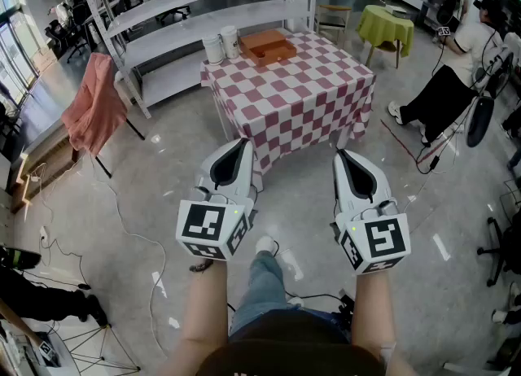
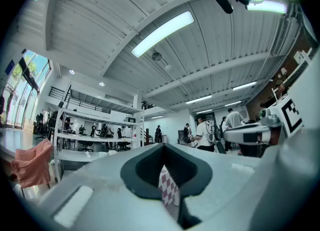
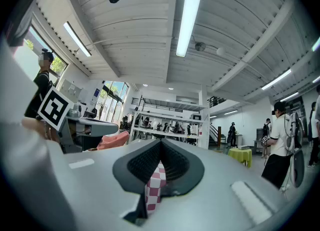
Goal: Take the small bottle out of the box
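Observation:
An open brown box point(image 1: 267, 45) sits at the far side of a table with a red-and-white checkered cloth point(image 1: 297, 98). What lies inside it is too small to tell, and no small bottle shows. Two white containers point(image 1: 221, 44) stand just left of the box. The person stands well back from the table and holds both grippers out over the floor. My left gripper point(image 1: 242, 143) is shut and holds nothing. My right gripper point(image 1: 340, 155) is likewise shut and holds nothing. In both gripper views the jaws point(image 2: 162, 148) point(image 3: 160, 143) point up toward the ceiling, with a sliver of checkered cloth in the slit.
A pink cloth point(image 1: 94, 110) hangs on a stand at the left. A white shelving rack point(image 1: 187, 8) stands behind the table. A green-covered table point(image 1: 386, 24) and a seated person point(image 1: 456, 73) are at the right. Cables point(image 1: 122, 228) trail over the floor.

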Demonstrator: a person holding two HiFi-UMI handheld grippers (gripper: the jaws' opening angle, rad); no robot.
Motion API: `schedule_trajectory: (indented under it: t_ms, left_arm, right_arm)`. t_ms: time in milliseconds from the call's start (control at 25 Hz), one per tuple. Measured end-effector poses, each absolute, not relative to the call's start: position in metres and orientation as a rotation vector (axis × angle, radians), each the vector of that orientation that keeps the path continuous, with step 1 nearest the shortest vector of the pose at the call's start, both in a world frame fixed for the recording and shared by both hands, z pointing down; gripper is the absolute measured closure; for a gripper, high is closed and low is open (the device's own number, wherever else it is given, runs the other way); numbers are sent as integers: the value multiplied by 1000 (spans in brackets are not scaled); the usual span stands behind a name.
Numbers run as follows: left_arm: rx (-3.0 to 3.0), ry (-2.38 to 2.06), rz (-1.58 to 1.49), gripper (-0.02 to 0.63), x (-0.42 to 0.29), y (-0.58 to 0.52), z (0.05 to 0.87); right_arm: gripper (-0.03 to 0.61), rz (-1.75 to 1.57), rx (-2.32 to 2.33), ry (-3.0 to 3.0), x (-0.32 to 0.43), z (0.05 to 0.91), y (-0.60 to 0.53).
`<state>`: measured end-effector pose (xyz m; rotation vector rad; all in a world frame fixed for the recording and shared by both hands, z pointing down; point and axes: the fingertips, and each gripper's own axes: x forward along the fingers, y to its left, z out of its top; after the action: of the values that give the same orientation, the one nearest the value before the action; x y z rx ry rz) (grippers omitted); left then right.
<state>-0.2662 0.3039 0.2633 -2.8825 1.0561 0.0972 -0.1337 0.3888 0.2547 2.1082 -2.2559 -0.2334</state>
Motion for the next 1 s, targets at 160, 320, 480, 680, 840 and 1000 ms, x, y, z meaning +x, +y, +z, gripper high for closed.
schedule_trajectory:
  t_ms: [160,320,480,680,840,1000]
  left_arm:
    - [-2886,1043,94,618,-259,279,264]
    - [-2896,1041,91,618,-254,240,266]
    - [-2914,1047,92,618,-247,192,273]
    - [-2940,1059,86,618,-240,120,285]
    - [-2958,1059,88,618,-238,62,287]
    - [-2975,1017,81,618,-230,19,289]
  right_arm:
    - [581,-228,2119,-2253,-127,255,363]
    - [581,-213,2126,-2242,-120,257,324]
    - [581,-198,2124,-2237,-112,263,279]
    - [581,-157,2152,-2250,-101,270,209]
    - [581,-154,2132,-2225,-104,275,152]
    - [581,-165,2146,-2184,-101,278,109]
